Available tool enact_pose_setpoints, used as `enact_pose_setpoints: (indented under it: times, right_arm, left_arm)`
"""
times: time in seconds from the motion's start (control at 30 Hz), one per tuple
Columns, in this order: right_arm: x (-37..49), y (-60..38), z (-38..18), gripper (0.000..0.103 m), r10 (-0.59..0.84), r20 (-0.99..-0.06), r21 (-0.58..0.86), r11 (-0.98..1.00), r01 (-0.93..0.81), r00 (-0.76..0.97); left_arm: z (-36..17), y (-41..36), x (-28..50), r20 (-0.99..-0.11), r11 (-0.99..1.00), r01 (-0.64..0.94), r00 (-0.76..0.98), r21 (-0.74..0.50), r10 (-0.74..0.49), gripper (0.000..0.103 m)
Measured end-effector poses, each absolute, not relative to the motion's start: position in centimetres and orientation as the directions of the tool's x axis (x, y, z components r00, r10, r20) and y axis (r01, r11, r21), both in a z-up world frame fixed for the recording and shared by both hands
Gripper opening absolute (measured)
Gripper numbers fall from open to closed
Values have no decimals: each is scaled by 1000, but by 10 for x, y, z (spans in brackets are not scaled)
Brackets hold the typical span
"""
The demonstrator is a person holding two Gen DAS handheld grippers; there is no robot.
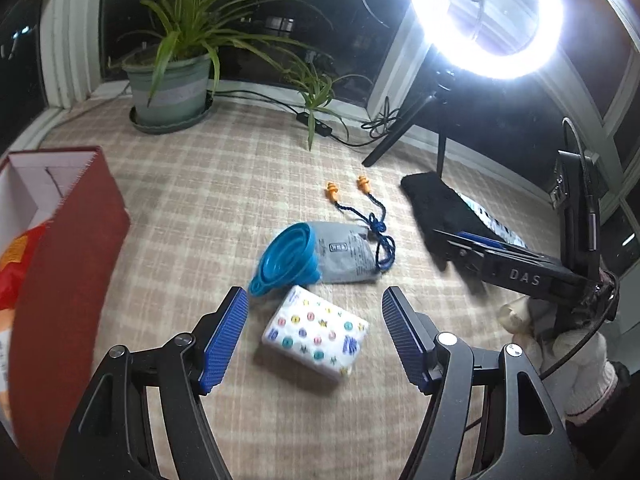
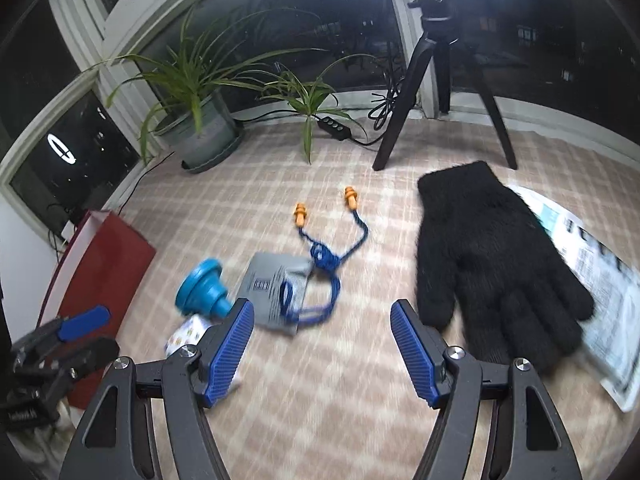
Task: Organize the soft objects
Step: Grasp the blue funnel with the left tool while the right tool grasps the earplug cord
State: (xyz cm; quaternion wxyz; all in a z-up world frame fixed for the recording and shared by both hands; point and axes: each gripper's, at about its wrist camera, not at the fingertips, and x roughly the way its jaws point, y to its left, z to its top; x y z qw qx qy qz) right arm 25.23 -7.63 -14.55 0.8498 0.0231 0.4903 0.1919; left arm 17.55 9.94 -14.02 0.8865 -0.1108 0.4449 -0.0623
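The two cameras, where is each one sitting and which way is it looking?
Left wrist view: sits on the left gripper, looking forward and down between its open fingers at the tissue pack; the right gripper and a gloved hand show at right.
Right wrist view: sits on the right gripper, looking forward over the checked cloth, with the black glove at right; the left gripper shows at left.
Both see the orange earplugs, blue cup, grey pouch, red box and potted plant.
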Motion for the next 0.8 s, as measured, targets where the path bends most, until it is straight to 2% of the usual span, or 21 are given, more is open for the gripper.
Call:
enact_pose_setpoints:
  times: [0.1, 0.2, 0.4, 0.5, 0.6, 0.8]
  right_arm:
    - [266, -70, -155, 66, 354, -825, 223, 920, -322, 441]
    - [279, -61, -167, 58, 339, -840, 196, 918, -344, 425]
    - [303, -55, -184, 55, 357, -844, 213, 907, -362, 399]
    - [311, -52, -188, 48, 356, -845, 201, 903, -379, 399]
    - [316, -45, -194, 45, 339, -855, 171, 899, -403, 393]
    - [320, -39, -204, 39, 319, -866, 137, 892, -431, 384]
  left_arm:
    - [-152, 98, 192, -782, 969, 2, 590, -247, -201, 69]
    - [-163, 96, 206, -797, 973, 1, 573, -229, -188, 69]
    - [-175, 90, 224, -816, 981, 8, 554, -191, -164, 68]
    - [-180, 91, 228, -820, 981, 0, 549, -193, -161, 68]
    - [-184, 91, 232, -824, 982, -3, 545, -190, -157, 61]
    - [-188, 94, 237, -828, 983, -9, 540, -185, -151, 52]
